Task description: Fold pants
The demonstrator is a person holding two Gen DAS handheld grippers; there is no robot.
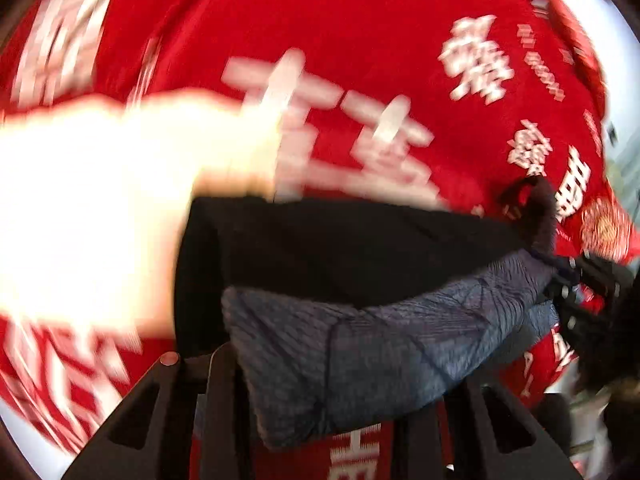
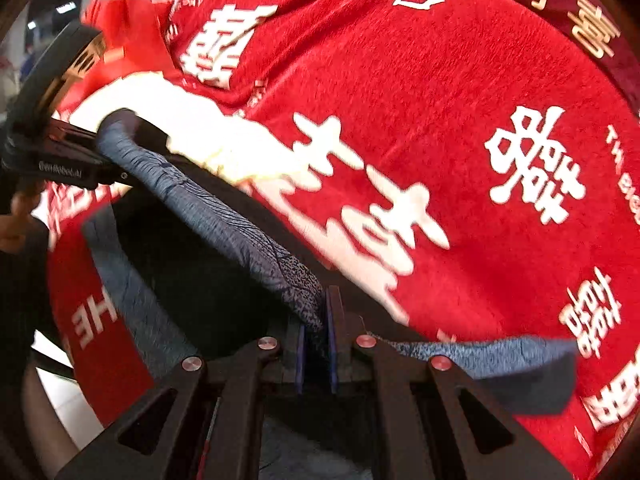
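Observation:
The pants are dark, with a blue-grey ribbed waistband, and hang stretched between my two grippers above a red cloth. In the left wrist view my left gripper is shut on a thick bunch of the waistband, which hides most of its fingers. My right gripper grips the far end at the right. In the right wrist view my right gripper is shut on the waistband, the blue pads pinching it. The band runs up-left to my left gripper. The dark pants sag below the band.
A red cloth with large white characters covers the surface under the pants. A glaring white patch lies at the left, also seen as a white thing. A red bag stands far left; a dark red cloth far right.

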